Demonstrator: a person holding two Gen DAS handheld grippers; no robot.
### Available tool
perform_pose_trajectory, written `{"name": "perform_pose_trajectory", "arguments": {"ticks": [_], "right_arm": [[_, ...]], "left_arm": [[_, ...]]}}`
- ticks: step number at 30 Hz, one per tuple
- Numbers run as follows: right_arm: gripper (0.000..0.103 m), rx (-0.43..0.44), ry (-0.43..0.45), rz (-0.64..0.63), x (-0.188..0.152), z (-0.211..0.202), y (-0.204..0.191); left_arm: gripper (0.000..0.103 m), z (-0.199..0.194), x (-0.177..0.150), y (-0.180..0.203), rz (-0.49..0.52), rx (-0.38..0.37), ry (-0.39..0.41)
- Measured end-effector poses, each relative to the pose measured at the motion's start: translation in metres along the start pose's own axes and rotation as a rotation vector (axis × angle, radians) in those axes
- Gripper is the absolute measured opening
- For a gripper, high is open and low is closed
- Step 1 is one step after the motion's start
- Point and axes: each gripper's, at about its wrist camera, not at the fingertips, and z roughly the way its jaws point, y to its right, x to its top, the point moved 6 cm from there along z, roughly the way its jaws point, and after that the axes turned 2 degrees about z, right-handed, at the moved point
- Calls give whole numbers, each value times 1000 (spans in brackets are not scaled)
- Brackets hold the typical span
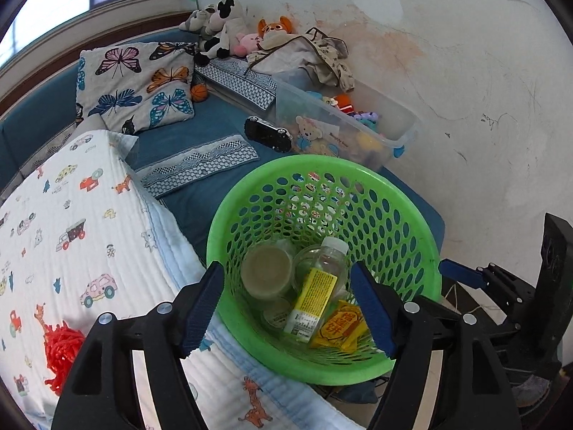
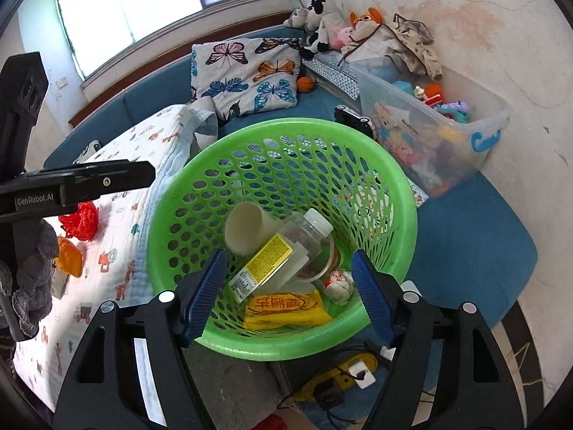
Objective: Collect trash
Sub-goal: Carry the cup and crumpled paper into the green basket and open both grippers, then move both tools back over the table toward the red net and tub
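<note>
A green perforated basket stands on the blue couch against a white printed blanket. In it lie a paper cup, a clear bottle with a yellow label and a yellow wrapper. My left gripper hangs open over the basket with nothing between its blue pads. In the right wrist view the basket also holds a crumpled white and red wad. My right gripper stands open above it, holding nothing. A red net ball and an orange wrapper lie on the blanket.
A clear bin of toys sits behind the basket by the stained wall. A black toy car, a butterfly pillow and plush animals lie further back. A yellow device with cables is on the floor below.
</note>
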Motion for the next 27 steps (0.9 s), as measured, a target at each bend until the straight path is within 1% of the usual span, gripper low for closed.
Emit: {"name": "perform_pose_trajectory", "arguments": {"ticks": [6,12,18,24,27], "right_arm": [[73,15,2,-3,-4,-5,-7],[74,39,2,-26,-8,-10,-24],[74,79,8,-70,-12,-15,-58],[74,120,-1,-129,-12,-10,-96],[74,144,-4,-157,-11,-7,-116]], "left_arm": [[72,-23,-10,-10,-16,13,31],[72,-57,-31,-26,-58,41,74],[72,-93,-58,-49,-104,93,124],[72,-121,-92,-88,-201,141,144],[72,-135,-109,-111,-248,185,150]]}}
